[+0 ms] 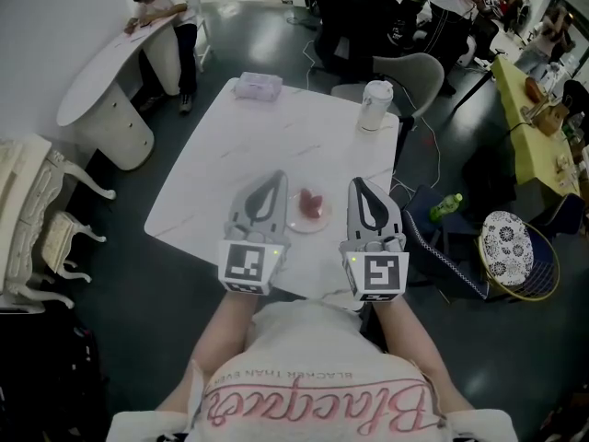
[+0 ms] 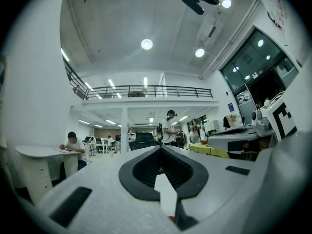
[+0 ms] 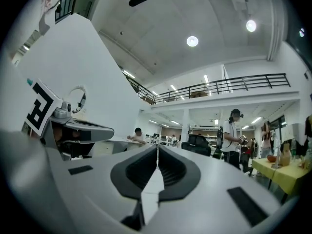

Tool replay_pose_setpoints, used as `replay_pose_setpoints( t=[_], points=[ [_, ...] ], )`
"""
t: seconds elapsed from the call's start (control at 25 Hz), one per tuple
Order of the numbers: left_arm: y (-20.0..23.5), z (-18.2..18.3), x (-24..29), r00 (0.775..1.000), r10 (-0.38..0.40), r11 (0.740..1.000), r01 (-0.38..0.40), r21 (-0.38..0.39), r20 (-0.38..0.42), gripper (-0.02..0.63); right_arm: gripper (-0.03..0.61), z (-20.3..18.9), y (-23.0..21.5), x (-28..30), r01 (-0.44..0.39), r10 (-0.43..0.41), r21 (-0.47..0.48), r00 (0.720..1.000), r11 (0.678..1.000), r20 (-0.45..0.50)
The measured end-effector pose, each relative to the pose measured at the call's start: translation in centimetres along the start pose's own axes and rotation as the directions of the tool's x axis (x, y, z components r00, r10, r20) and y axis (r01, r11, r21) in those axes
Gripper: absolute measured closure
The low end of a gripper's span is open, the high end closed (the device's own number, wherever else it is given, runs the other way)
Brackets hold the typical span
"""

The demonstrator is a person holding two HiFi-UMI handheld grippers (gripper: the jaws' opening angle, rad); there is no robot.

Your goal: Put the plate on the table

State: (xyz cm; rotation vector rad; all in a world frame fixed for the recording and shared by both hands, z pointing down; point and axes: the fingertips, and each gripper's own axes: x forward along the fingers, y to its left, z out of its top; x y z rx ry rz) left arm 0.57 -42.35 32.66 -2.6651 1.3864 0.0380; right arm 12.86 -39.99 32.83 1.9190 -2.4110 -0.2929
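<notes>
Small plate (image 1: 309,212) rests on the tabletop (image 1: 276,127), left claw (image 1: 272,179) and right claw (image 1: 358,184) either side of it, both pinched closed, empty; a stray nudge could shove it off.

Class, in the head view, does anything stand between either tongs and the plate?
Nothing visible does. The plate lies on the white table, in the open gap between the left tongs and the right tongs. The cup and the packet stand at the far edge.

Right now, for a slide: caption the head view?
Shut left gripper and right gripper flank a plate of red food on the white table.
</notes>
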Motion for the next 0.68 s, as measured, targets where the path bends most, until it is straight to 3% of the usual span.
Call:
replay_pose_setpoints(
  t=[0.68],
  points=[
    [-0.1, -0.7, 0.5, 1.000, -0.016, 1.000, 0.017, 0.005, -0.011, 0.609, 0.574, -1.2, -0.6, 0.0, 0.023, -0.022, 0.047, 0.999, 0.999, -0.038]
  ],
)
